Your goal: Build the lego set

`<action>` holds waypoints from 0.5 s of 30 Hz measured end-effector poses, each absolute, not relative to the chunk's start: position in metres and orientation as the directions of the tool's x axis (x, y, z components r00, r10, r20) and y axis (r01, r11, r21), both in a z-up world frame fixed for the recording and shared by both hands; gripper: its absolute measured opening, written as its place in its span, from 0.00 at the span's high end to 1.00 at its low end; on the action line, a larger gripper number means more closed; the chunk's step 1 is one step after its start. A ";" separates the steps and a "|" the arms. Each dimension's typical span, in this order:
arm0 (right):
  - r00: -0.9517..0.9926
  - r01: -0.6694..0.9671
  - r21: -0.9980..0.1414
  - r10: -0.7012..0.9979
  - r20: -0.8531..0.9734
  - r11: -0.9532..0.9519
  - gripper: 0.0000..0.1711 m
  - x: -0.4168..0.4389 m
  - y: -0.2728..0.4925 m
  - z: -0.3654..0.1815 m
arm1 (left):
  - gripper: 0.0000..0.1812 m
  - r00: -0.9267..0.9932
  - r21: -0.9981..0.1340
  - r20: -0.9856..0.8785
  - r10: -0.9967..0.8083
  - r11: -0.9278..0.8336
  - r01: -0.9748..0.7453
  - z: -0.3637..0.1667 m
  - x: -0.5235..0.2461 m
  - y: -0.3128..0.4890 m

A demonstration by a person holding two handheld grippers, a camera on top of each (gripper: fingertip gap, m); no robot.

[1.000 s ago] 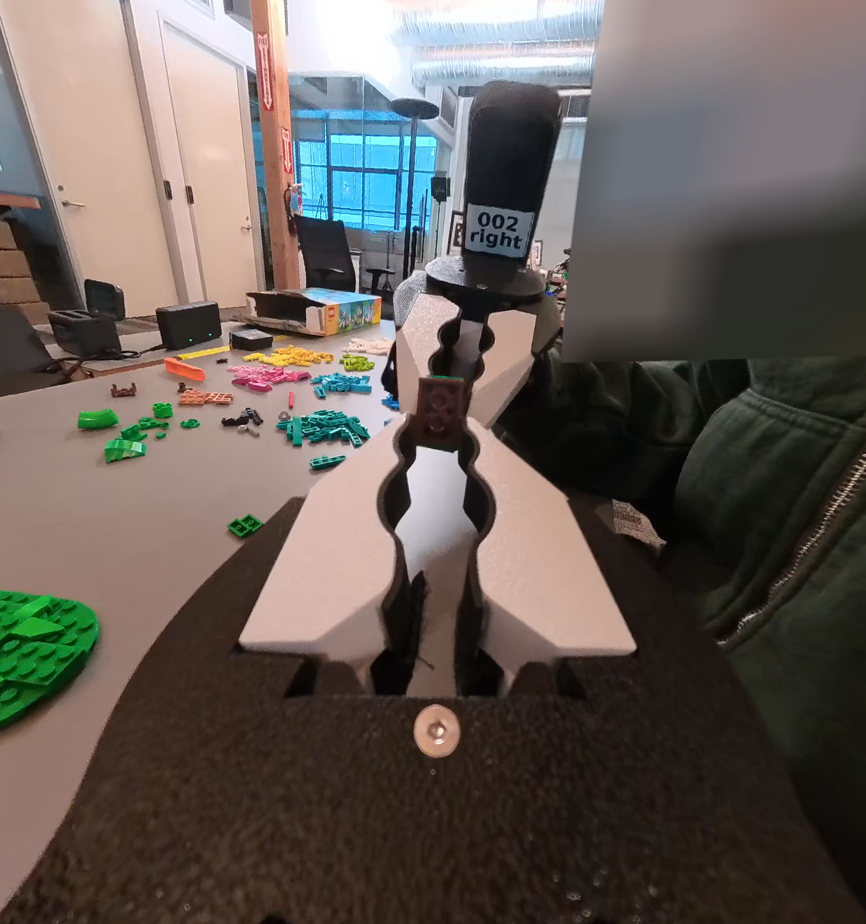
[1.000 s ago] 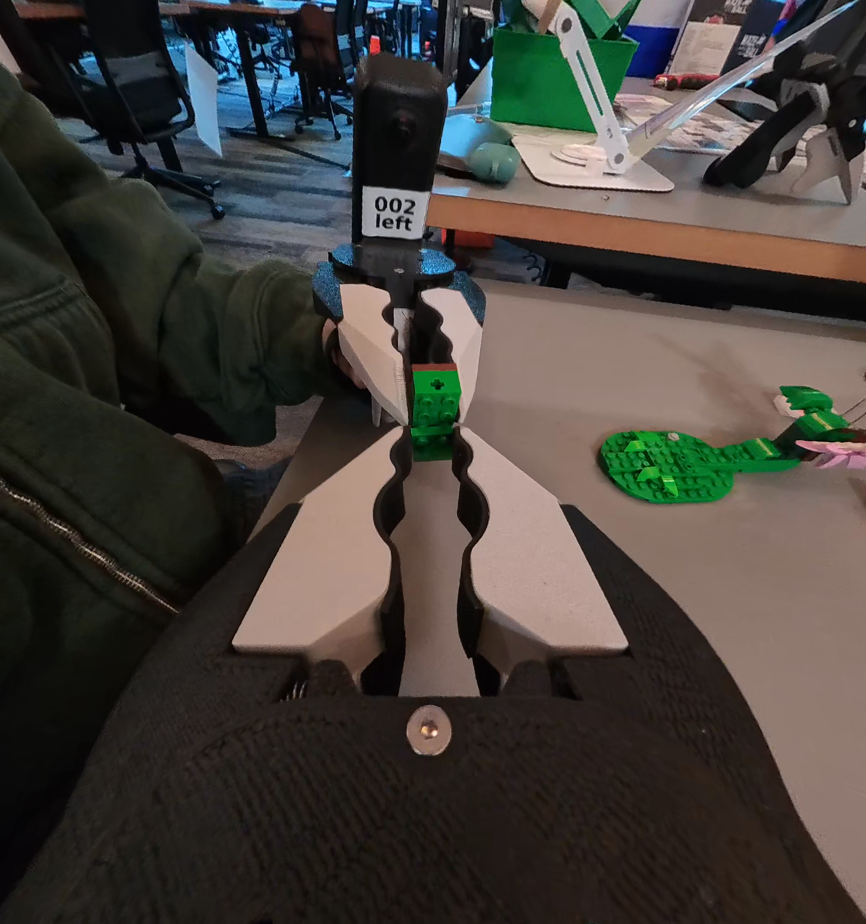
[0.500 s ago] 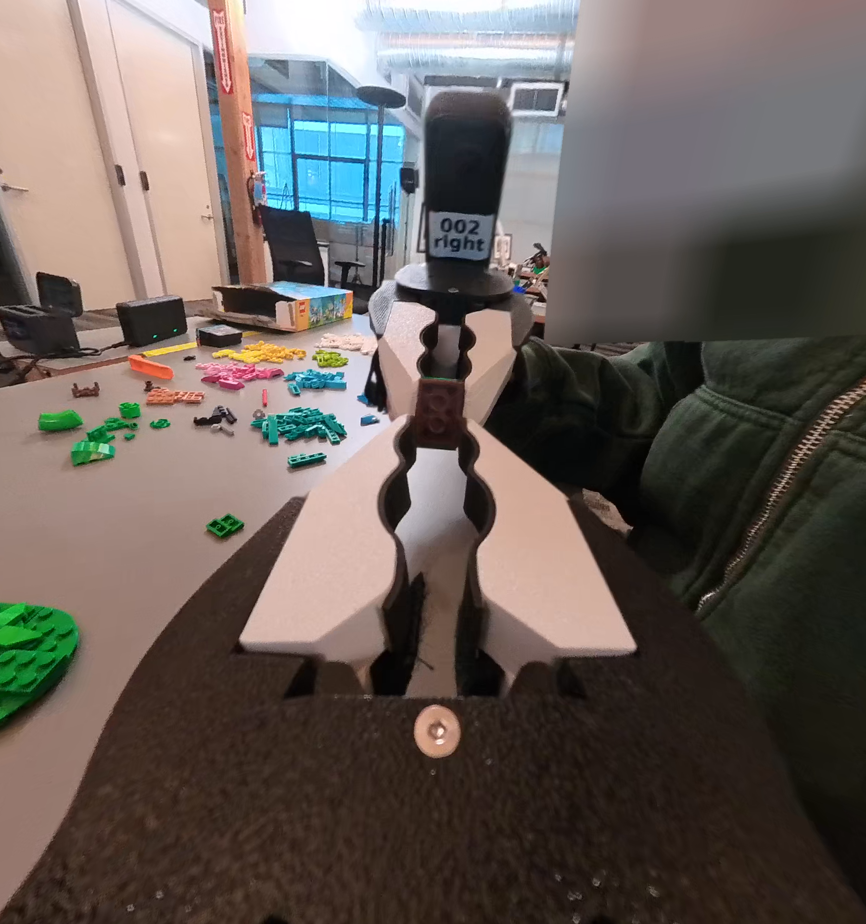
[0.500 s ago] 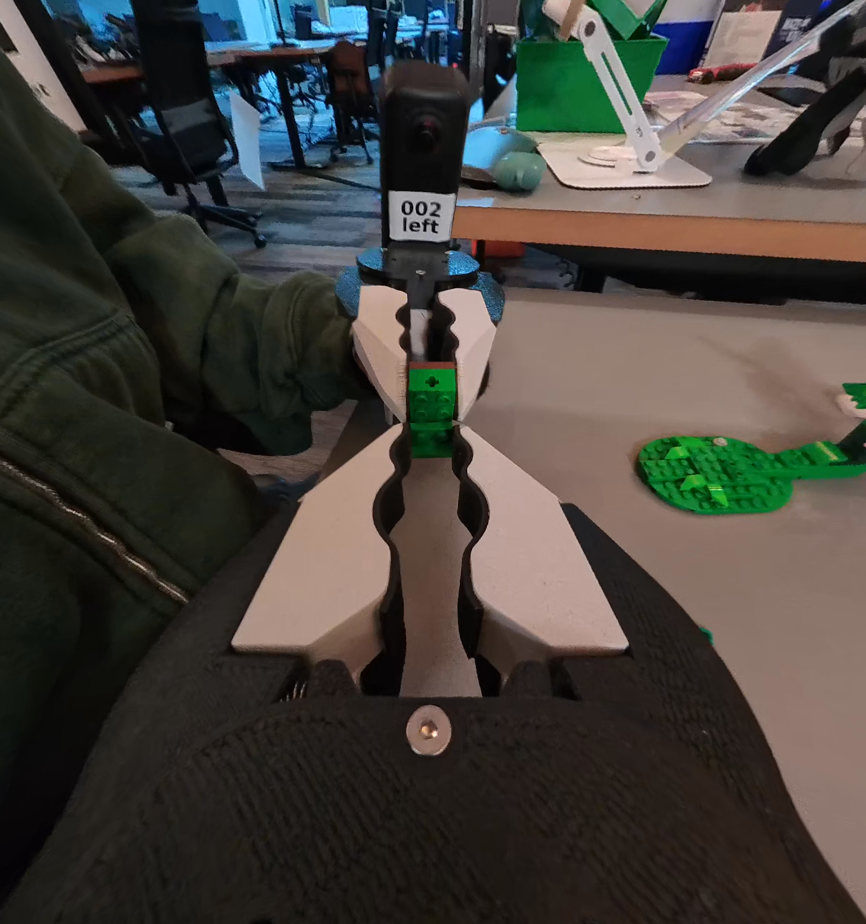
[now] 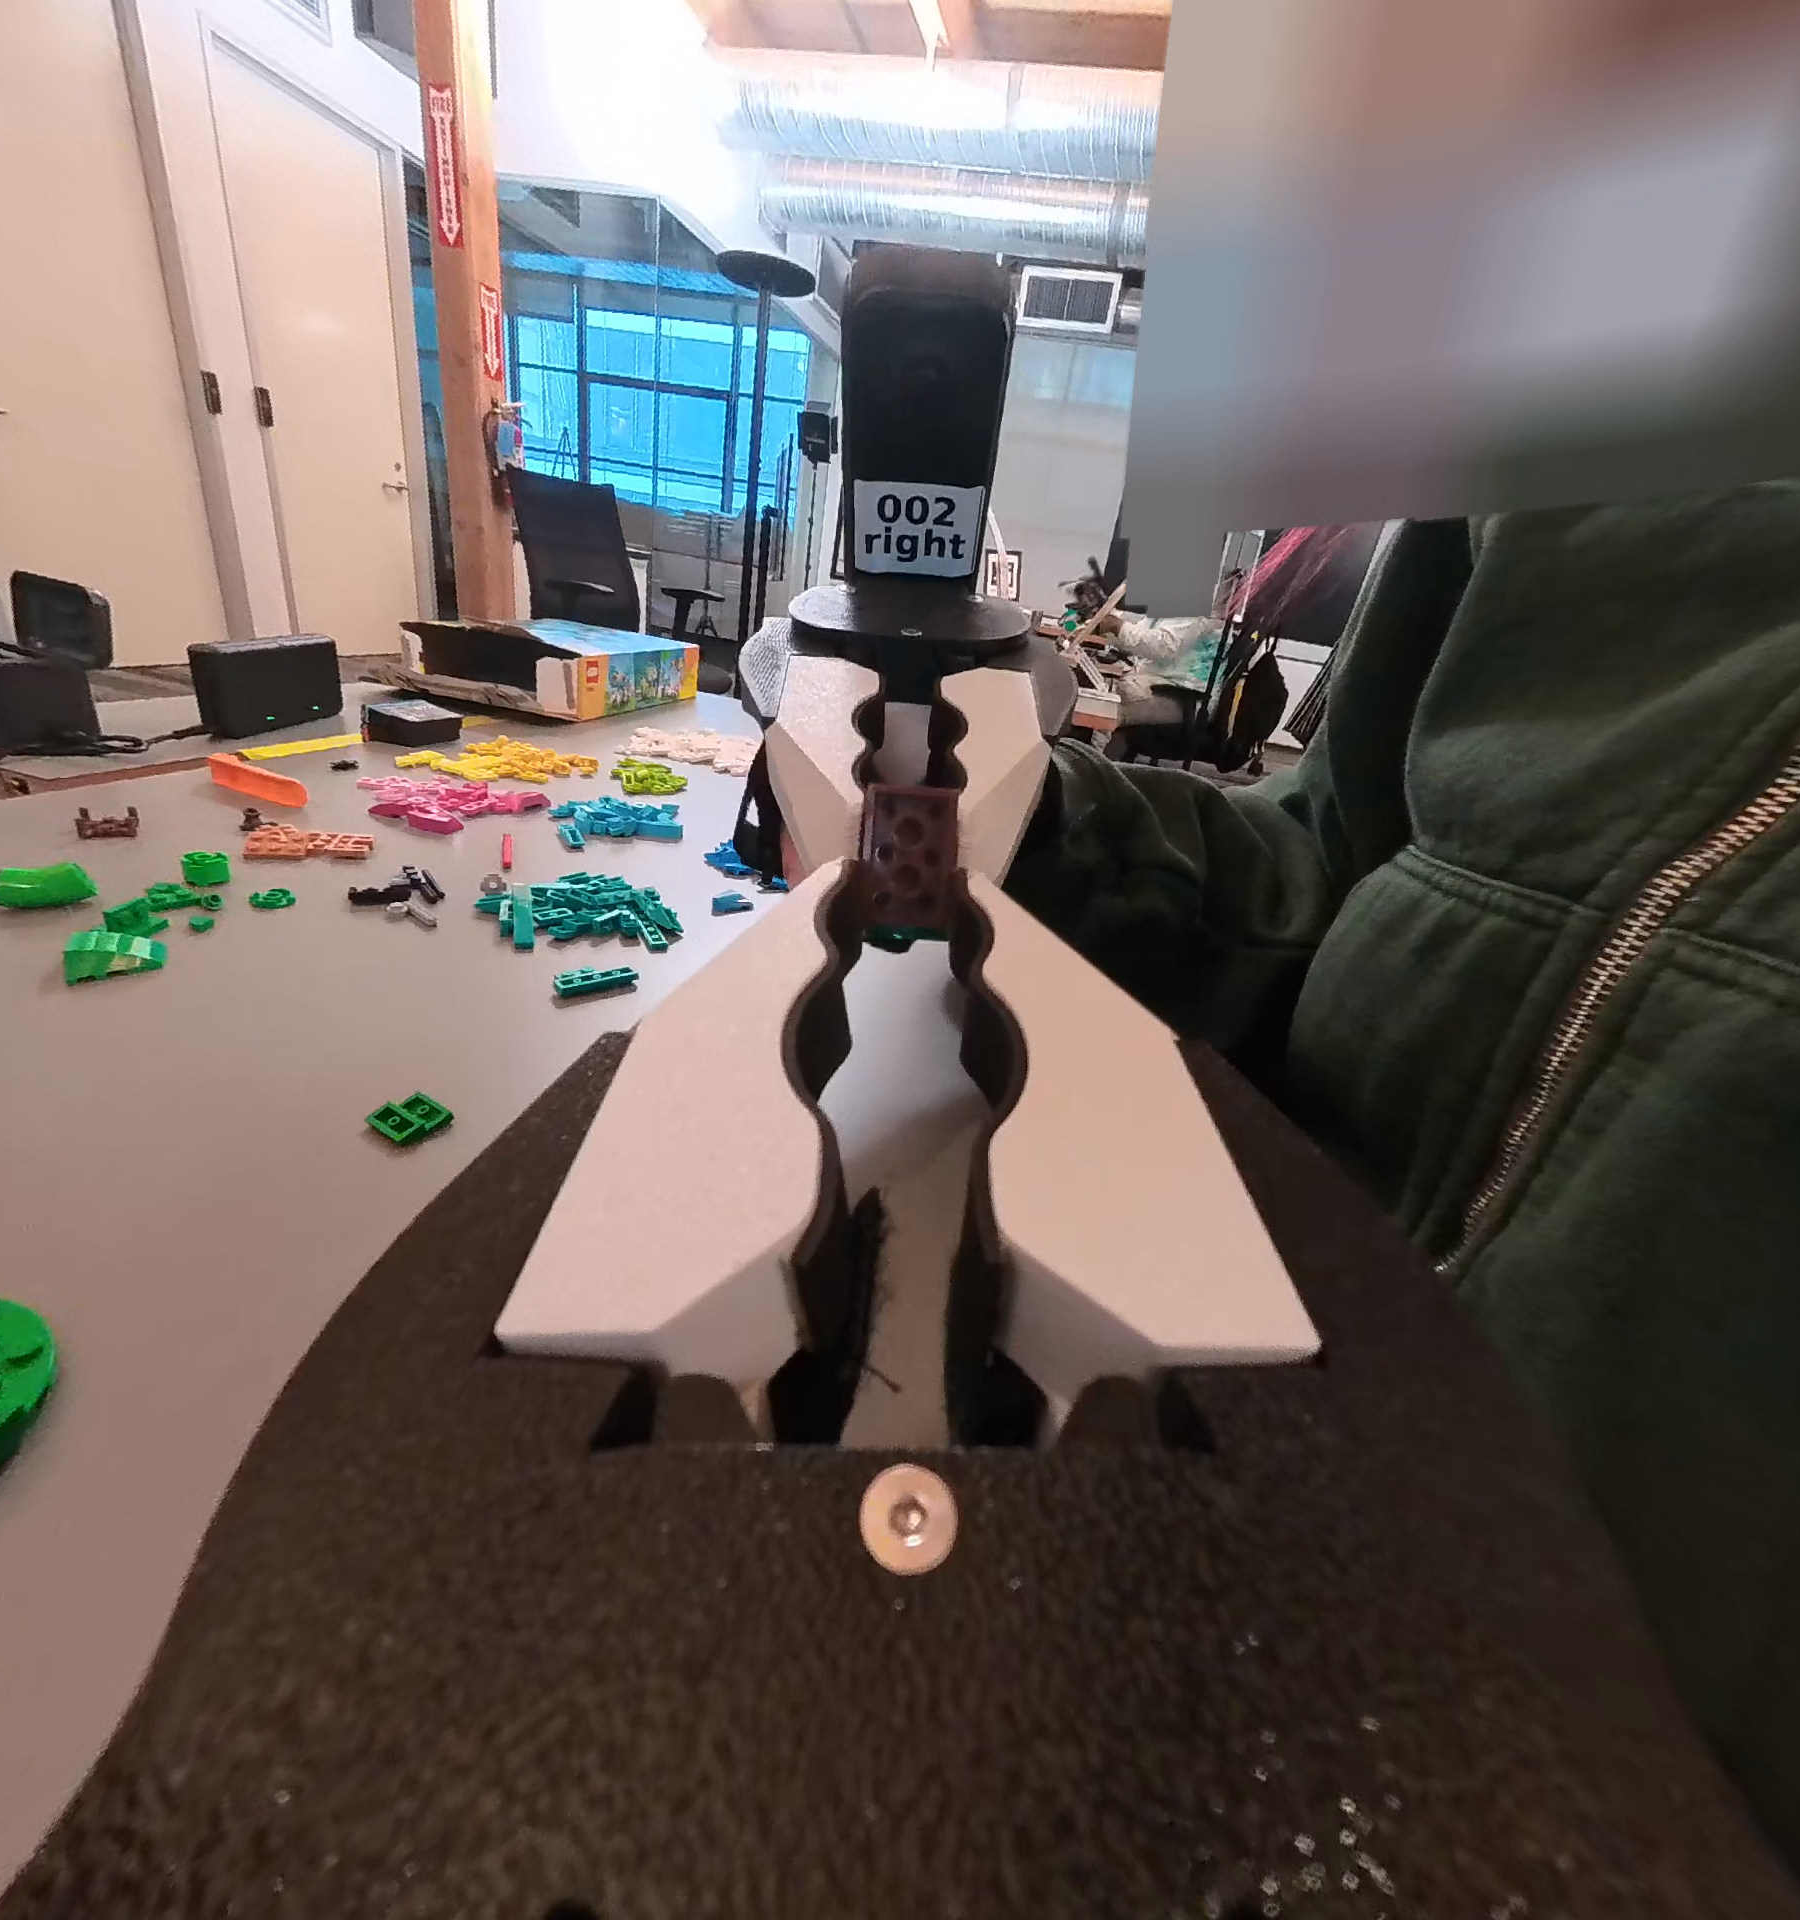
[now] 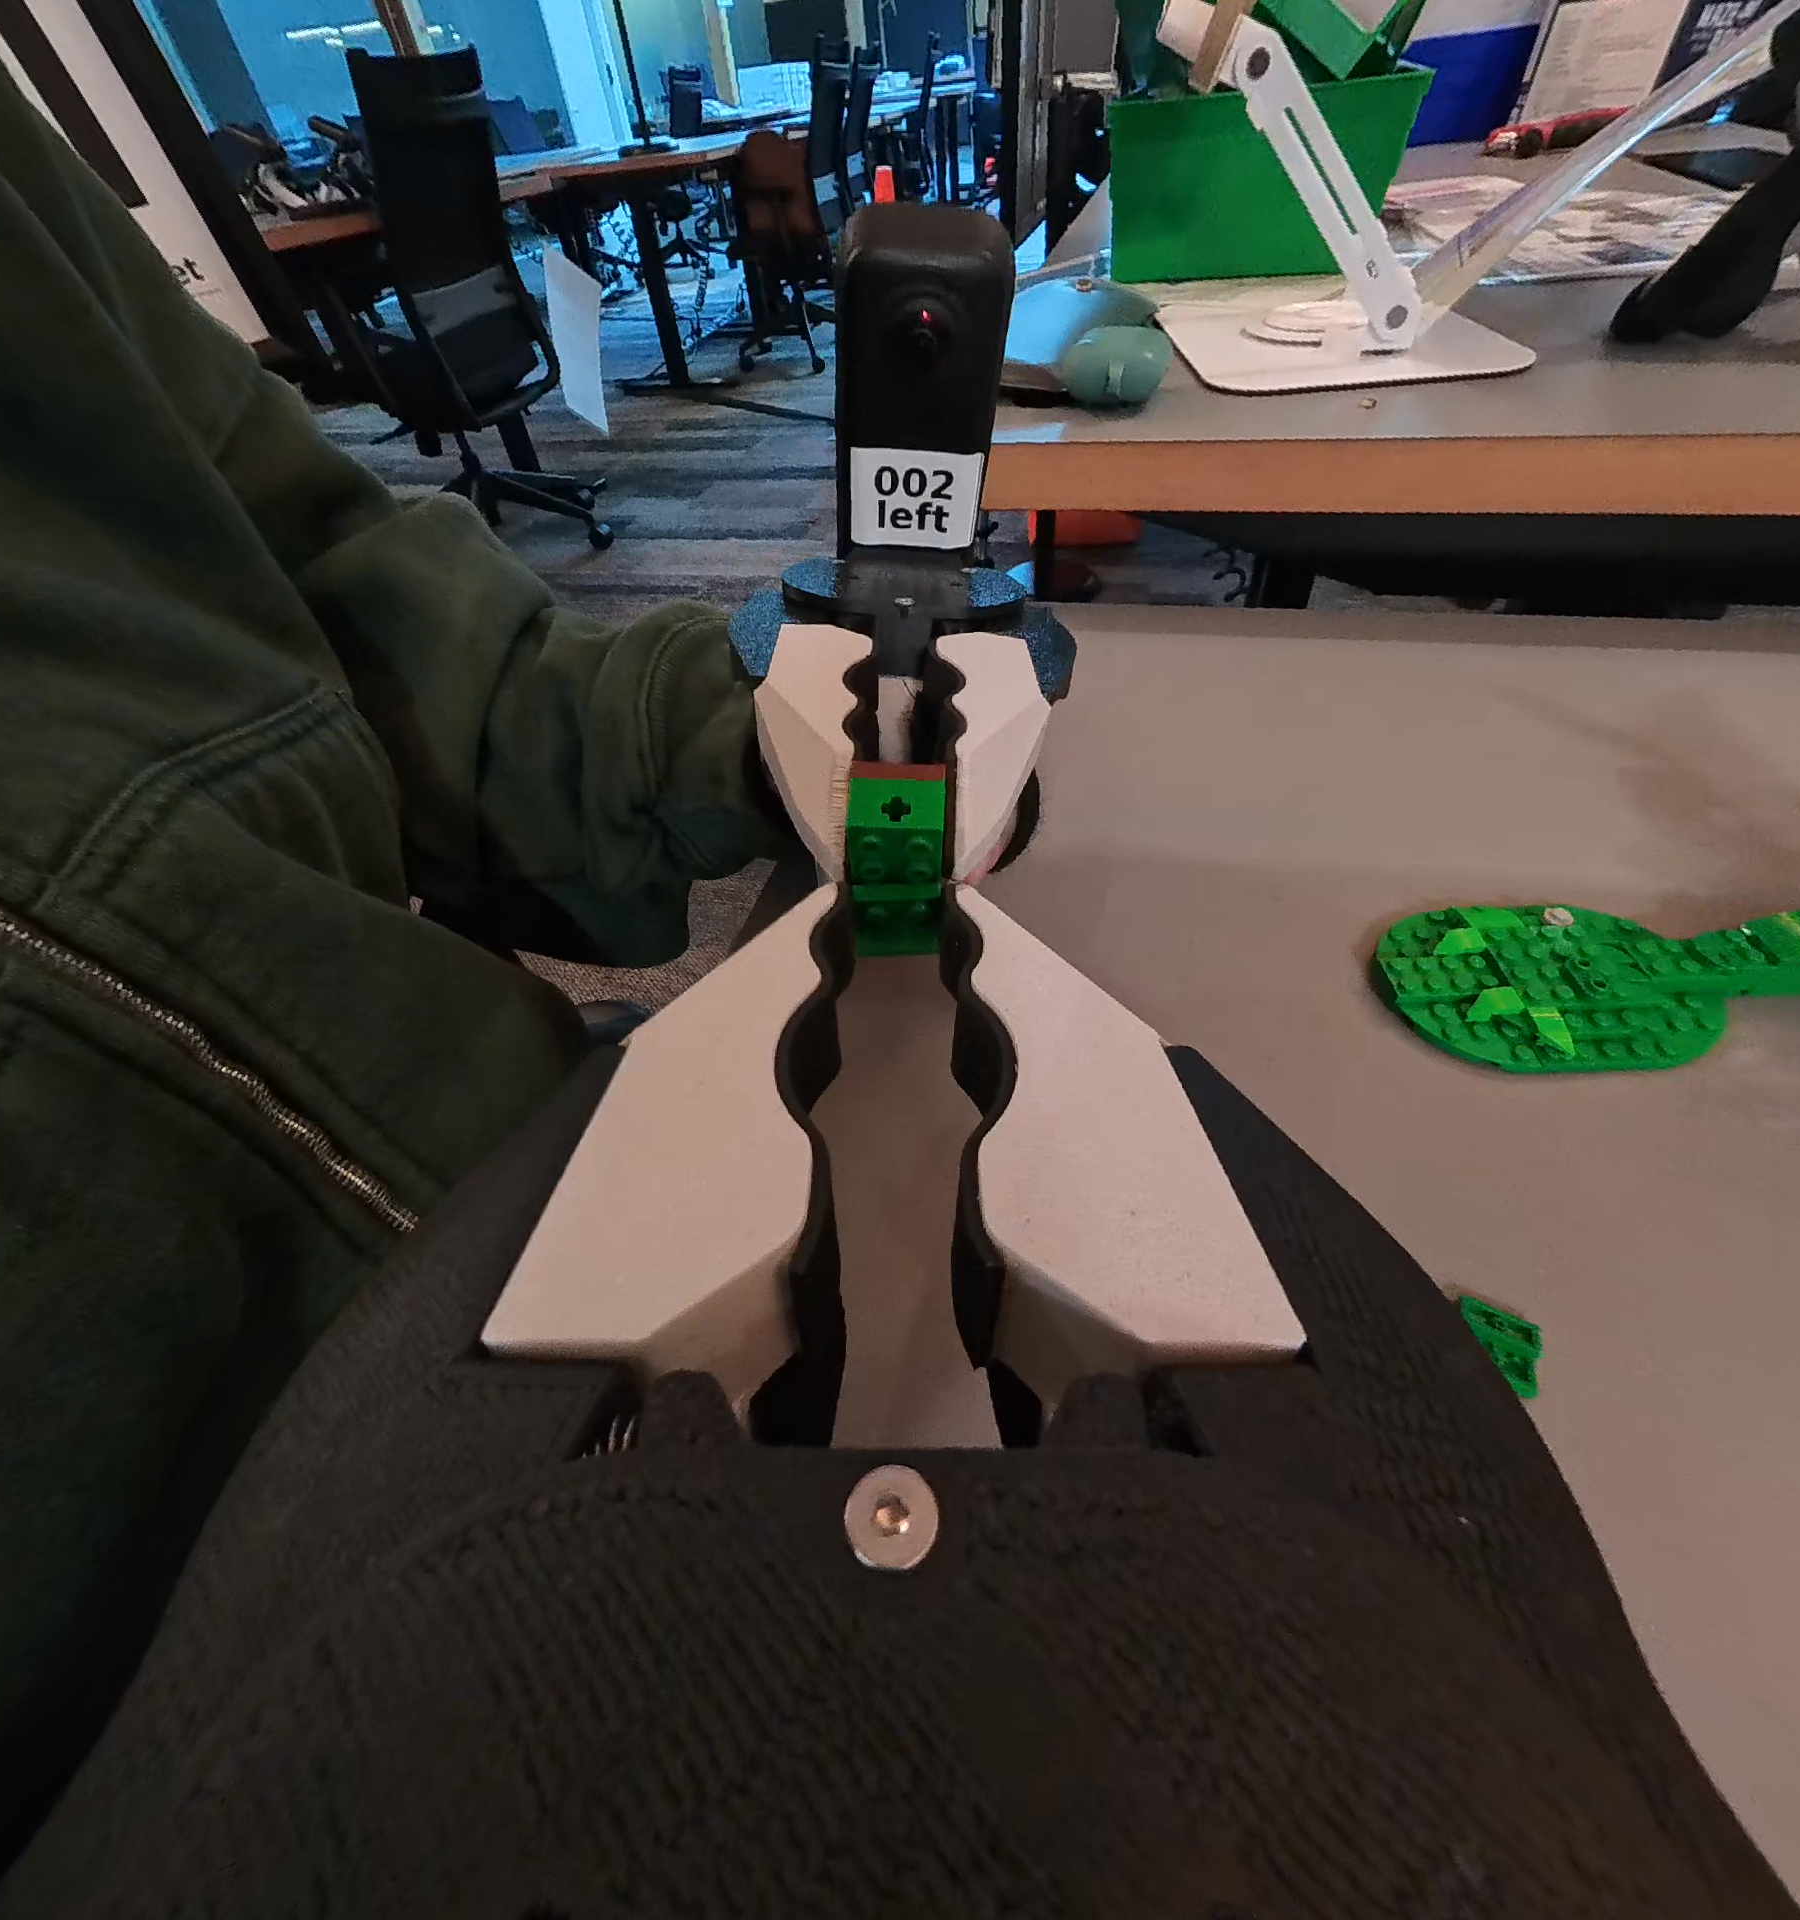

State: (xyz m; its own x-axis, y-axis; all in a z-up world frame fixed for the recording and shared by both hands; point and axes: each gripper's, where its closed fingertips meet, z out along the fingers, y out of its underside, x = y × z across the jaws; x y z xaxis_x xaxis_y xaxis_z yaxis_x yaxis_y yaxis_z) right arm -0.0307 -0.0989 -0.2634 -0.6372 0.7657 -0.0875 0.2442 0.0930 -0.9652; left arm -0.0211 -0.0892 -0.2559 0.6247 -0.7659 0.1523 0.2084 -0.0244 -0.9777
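Note:
My two grippers meet tip to tip above the table's near edge, both shut on one small lego assembly. In the left wrist view my left gripper (image 5: 906, 909) clamps its brown plate (image 5: 911, 847), underside towards the camera, and the right gripper (image 5: 911, 774) grips it from the far side. In the right wrist view my right gripper (image 6: 896, 920) holds the green brick stack (image 6: 896, 847), with the brown plate as a thin strip on top, inside the left gripper (image 6: 896, 774). The green round base build (image 6: 1540, 987) lies on the table to the right.
Sorted piles of loose lego pieces (image 5: 522, 821) and an open lego box (image 5: 563, 675) lie on the far side of the grey table (image 5: 200, 1091). A small green plate (image 5: 410, 1118) lies nearer. A person's green-sleeved arms hold both grippers. A second table (image 6: 1447, 416) stands behind. The green round base build (image 6: 1540, 987) is about 20 cm from both grippers' fingertips.
Both grippers stay clamped tip to tip on the assembly. The joined pair has swung a little, so the table and the green base build have shifted in both views.

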 end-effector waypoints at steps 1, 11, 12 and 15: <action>-0.636 0.238 -0.967 0.767 -0.081 0.095 0.92 -0.031 -0.099 -0.263 | 0.93 0.626 -0.977 0.152 -0.765 -0.020 0.212 -0.255 -0.022 -0.089; -0.521 0.097 -0.993 0.853 0.004 0.064 0.90 -0.043 -0.083 -0.244 | 0.93 0.690 -0.927 0.222 -0.689 0.072 0.369 -0.237 -0.034 -0.072; -0.520 0.096 -0.993 0.854 0.004 0.063 0.90 -0.043 -0.083 -0.243 | 0.93 0.690 -0.925 0.223 -0.688 0.075 0.373 -0.236 -0.034 -0.072; -0.519 0.096 -0.994 0.855 -0.009 0.048 0.90 -0.043 -0.082 -0.242 | 0.93 0.694 -0.921 0.230 -0.682 0.077 0.381 -0.235 -0.034 -0.071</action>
